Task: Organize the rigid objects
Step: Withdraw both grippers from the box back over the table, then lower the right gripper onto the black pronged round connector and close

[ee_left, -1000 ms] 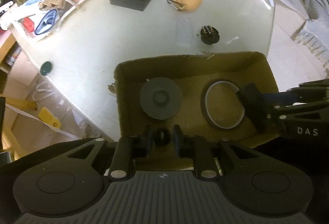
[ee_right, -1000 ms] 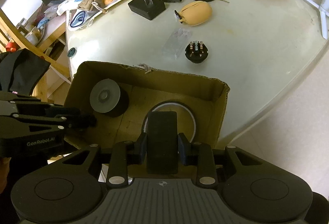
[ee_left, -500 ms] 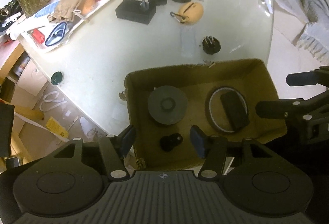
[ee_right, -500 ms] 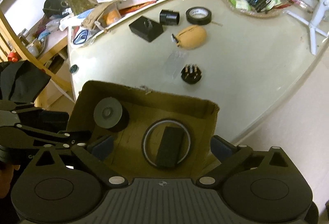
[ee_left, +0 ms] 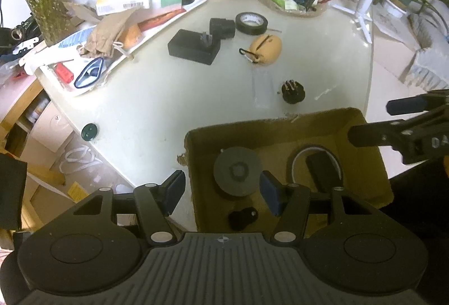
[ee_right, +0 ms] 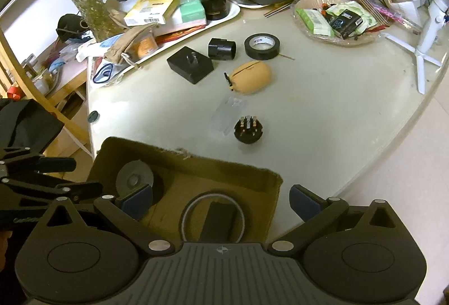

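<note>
A cardboard box [ee_left: 280, 121] [ee_right: 224, 166] stands at the table's near edge. Inside lie a grey disc [ee_left: 237, 171] [ee_right: 134, 178], a tape ring [ee_left: 297, 156] [ee_right: 193, 204] with a black block [ee_left: 322, 173] [ee_right: 217, 223] in it, and a small black knob [ee_left: 242, 218]. My left gripper [ee_left: 221, 191] [ee_right: 84, 176] hangs open over the box's left half, above the knob and holding nothing. Over the ring and block, my right gripper [ee_right: 220, 201] [ee_left: 370, 120] stands wide open and holds nothing.
Beyond the box the table holds a black pinned plug [ee_left: 292, 91] [ee_right: 247, 129], a tan egg-shaped case [ee_left: 265, 49], a black tape roll [ee_left: 251, 22], a black adapter block [ee_left: 193, 47] and a black cylinder [ee_left: 221, 27]. Cluttered trays and a basket line the far side.
Both grippers opened. The left let go of the small black knob, the right dropped the black block inside the tape ring. Both views tilted up, showing more of the table.
</note>
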{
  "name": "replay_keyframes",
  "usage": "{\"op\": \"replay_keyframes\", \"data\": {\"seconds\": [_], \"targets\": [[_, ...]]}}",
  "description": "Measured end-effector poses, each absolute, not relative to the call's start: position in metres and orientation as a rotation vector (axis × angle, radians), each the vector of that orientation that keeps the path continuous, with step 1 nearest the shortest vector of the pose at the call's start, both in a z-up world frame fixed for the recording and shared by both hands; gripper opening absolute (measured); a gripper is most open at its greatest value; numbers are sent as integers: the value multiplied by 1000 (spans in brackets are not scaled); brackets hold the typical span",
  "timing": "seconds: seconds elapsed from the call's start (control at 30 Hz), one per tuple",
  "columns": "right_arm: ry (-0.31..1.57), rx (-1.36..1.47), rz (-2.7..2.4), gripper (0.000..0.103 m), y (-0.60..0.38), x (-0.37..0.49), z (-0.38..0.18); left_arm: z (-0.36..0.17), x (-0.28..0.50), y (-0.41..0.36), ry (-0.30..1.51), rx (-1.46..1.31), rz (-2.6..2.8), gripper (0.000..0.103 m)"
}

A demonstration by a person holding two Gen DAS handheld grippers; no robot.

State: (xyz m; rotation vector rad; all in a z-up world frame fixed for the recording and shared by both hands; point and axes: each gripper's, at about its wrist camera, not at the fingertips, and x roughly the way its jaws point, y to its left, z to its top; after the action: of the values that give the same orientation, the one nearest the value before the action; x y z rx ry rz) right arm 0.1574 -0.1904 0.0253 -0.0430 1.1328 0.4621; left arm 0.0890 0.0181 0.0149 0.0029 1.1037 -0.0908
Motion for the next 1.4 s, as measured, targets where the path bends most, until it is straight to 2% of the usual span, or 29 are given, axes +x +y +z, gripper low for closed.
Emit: {"op": "replay_keyframes", "data": {"seconds": [0.47, 0.53, 0.57, 0.6, 0.87, 1.3, 1.4], "targets": [[1110, -66, 437, 102, -186, 200, -3, 8, 90, 33, 1058, -47, -53, 58], [1109, -70, 435, 102, -185, 205, -7, 7, 90, 38, 1058, -67, -40, 61], [1109, -73, 432, 102, -185, 208, -9, 7, 90, 40, 1058, -74, -36, 67], [1109, -77, 428, 102, -184, 210, -11, 7, 89, 43, 1054, -82, -29, 69], [1127, -85, 406, 102, -181, 239, -24, 7, 87, 50, 1044, -83, -12, 69], [1197, -105, 388, 67, -159, 264, -56, 8, 84, 55, 1043, -90, -28, 69], [1215, -89, 369, 63, -158, 268, -62, 8, 84, 56, 1043, -91, -28, 69]]}}
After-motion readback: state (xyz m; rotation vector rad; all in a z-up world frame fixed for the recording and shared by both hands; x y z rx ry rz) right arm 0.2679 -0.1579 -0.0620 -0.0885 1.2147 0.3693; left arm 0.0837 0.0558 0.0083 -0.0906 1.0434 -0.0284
